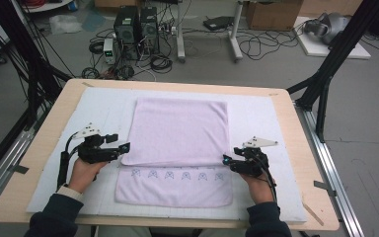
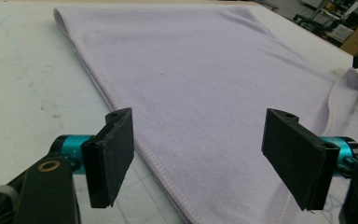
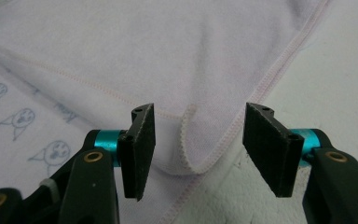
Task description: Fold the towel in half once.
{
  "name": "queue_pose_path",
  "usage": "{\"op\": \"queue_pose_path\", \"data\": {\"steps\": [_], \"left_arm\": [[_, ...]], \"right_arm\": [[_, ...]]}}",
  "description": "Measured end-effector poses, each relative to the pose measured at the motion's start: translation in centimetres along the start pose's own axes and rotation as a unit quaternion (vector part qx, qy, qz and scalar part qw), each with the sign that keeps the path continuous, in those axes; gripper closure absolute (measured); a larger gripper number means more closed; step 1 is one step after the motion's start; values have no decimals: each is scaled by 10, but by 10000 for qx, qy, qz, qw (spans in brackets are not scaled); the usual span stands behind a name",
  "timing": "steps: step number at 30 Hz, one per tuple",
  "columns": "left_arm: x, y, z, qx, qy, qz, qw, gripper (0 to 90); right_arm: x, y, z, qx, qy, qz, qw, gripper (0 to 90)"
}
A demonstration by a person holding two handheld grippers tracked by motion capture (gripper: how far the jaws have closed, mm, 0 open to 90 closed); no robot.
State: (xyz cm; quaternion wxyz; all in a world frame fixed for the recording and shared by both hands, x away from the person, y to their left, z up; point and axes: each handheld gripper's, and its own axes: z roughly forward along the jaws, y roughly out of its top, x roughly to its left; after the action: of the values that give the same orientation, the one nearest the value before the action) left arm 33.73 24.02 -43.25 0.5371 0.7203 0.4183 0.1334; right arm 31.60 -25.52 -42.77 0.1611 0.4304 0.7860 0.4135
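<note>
Both tools open: left tool (image 1: 125,146) & right tool (image 1: 225,161) flank towel (image 1: 177,133) fold corners.

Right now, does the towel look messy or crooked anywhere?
A little. The folded-over towel stops short of its near edge, leaving the cat-face strip uncovered. Its right corner curls up between the open right gripper.

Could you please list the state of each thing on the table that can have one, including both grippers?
towel: lying flat, partly folded, its top layer folded toward the person, leaving the printed strip uncovered.
folded edge: resting on the lower layer, not lifted.
left gripper: jaws open, nothing held, at the fold's left corner.
right gripper: jaws open, the fold's right corner lying between them, not pinched.
</note>
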Motion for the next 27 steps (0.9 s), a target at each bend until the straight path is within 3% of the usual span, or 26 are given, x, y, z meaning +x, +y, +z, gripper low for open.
{"op": "queue_pose_path", "data": {"steps": [5,11,16,23,27], "left_arm": [[0,-5,-8,-57,-16,-178,9998,204],[-5,-9,-15,-73,45,-136,9999,216],[-7,-10,-15,77,-109,-35,9999,257],[-8,-12,-13,295,-407,163,9986,431],[-11,-14,-10,479,-537,458,9964,482]], "right_arm": [[3,-6,0,-46,3,-23,10000,431],[9,-6,5,-46,36,-103,9999,481],[13,-6,9,15,62,-181,9998,525],[10,-7,12,41,104,-94,9999,543],[10,-7,13,49,130,-82,9999,537]]}}
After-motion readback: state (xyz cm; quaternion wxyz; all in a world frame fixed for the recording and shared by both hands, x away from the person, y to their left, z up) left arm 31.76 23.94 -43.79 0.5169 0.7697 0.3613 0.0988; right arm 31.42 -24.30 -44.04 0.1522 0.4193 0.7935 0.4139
